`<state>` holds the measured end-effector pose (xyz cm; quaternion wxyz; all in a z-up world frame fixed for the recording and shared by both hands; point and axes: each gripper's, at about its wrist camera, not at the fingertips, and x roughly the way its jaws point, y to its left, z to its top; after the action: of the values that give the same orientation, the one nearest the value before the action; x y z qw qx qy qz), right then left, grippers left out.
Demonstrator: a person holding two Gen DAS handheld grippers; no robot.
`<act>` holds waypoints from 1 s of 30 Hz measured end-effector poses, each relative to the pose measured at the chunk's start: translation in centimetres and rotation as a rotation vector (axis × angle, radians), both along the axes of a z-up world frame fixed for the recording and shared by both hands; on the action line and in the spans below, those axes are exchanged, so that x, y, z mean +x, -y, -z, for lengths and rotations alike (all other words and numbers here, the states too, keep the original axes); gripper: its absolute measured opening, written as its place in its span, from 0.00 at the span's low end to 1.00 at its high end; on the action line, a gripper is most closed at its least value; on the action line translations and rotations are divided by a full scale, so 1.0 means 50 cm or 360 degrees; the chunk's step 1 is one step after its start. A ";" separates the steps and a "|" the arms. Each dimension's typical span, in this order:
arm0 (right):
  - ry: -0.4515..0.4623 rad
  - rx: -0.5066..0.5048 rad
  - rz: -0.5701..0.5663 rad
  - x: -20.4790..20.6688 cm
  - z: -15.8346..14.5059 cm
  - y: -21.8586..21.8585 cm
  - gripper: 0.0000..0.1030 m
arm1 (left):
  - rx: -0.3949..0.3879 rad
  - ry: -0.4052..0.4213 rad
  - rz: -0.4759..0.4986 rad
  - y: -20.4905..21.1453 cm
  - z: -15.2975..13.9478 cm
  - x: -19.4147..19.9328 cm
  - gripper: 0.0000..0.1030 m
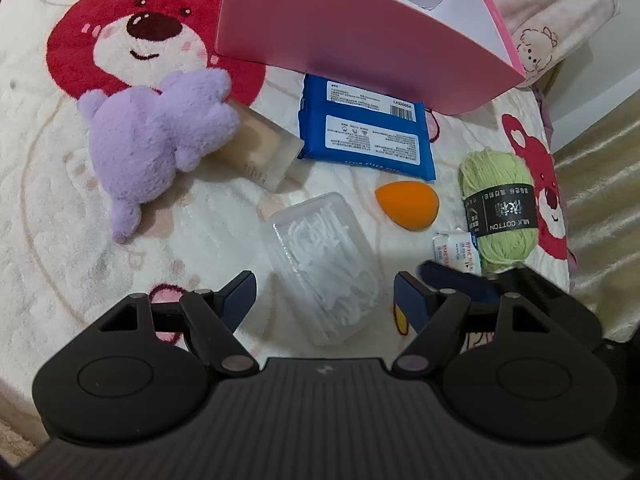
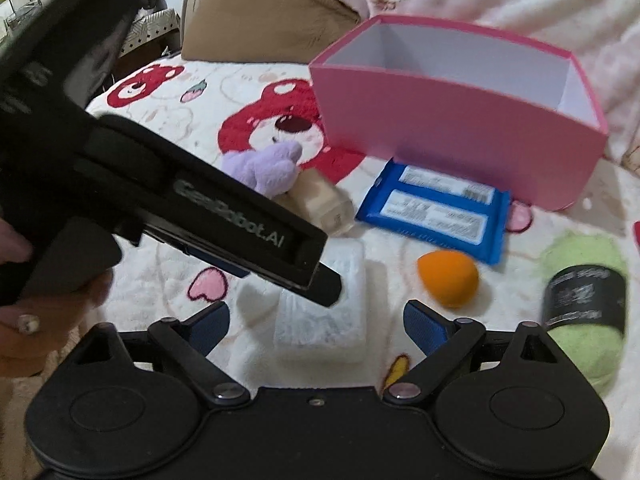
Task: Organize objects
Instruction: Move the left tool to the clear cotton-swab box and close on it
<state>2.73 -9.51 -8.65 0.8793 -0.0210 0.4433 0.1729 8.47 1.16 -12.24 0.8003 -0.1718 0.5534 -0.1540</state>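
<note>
An empty pink box (image 1: 360, 28) waits beyond both grippers as the left gripper (image 1: 324, 298), fingers apart, straddles a clear floss-pick case (image 1: 324, 264); right gripper (image 2: 316, 328) gapes nearby. Closing on it likely comes next.

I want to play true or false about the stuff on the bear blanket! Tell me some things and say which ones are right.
1. The pink box has toys in it. False: what shows of its inside is empty.
2. The orange sponge lies between the blue pack and the floss box. True.
3. The purple plush sits on top of the yarn. False: they lie far apart, and the plush rests against a beige bottle.
4. The left tool has the floss box between its open fingers. True.
5. The yarn is green with a black label. True.
</note>
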 end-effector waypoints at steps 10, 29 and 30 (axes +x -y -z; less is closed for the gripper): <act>-0.0083 -0.0150 0.0008 0.021 0.060 -0.027 0.64 | -0.0083 -0.0036 -0.0123 -0.007 0.046 -0.006 0.44; -0.0236 -0.0115 0.0150 0.035 0.060 -0.022 0.63 | -0.0113 -0.0022 -0.0081 0.008 0.049 -0.011 0.48; -0.0245 -0.0096 0.0160 0.033 0.057 -0.019 0.63 | -0.0107 -0.0020 -0.0076 0.007 0.045 -0.018 0.48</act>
<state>4.38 -8.58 -11.50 0.8492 -0.0118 0.5150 0.1164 7.58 0.78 -14.51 0.7940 -0.2128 0.5487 -0.1522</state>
